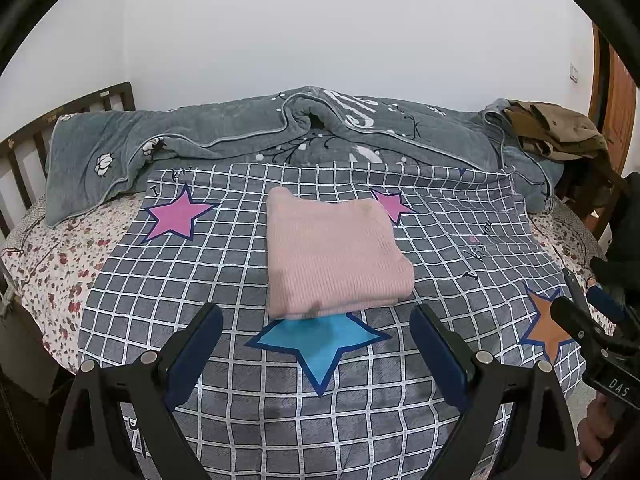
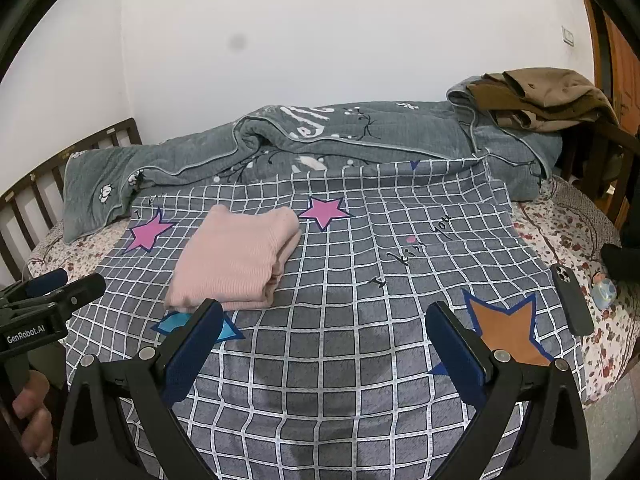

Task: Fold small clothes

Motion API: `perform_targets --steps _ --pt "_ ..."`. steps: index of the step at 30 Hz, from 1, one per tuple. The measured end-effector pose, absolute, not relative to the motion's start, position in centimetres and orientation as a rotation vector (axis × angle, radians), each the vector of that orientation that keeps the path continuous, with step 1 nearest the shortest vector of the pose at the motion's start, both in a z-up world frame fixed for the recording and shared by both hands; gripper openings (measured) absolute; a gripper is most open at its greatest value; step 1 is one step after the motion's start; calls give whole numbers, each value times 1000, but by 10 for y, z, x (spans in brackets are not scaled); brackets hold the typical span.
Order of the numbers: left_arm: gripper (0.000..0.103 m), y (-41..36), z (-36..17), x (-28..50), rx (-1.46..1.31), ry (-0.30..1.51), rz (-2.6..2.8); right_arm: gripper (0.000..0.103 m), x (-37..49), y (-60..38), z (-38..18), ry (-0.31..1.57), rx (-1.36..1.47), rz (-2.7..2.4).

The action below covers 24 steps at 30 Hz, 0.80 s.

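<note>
The pink garment (image 1: 334, 256) is seen lying folded above the blue star (image 1: 320, 344), so the left gripper (image 1: 316, 344) and right gripper (image 2: 324, 340) are held spread and empty, apparently because folding is finished.

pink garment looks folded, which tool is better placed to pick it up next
Left. The pink garment lies straight ahead of the open left tool, just past its fingertips. For the open right tool, the garment sits off to its left, beyond its left finger.
</note>
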<state>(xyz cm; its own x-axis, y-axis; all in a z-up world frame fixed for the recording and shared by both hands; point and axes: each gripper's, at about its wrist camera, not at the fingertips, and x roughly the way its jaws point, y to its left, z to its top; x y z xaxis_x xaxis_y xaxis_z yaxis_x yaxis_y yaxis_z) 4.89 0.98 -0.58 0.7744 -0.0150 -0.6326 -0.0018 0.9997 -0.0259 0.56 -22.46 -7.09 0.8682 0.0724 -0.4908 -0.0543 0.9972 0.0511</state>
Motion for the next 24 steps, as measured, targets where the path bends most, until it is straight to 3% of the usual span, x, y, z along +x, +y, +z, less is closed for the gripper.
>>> perform_targets --steps 24 --pt "95 14 -1 49 -23 682 -1 100 3 -224 -68 514 34 73"
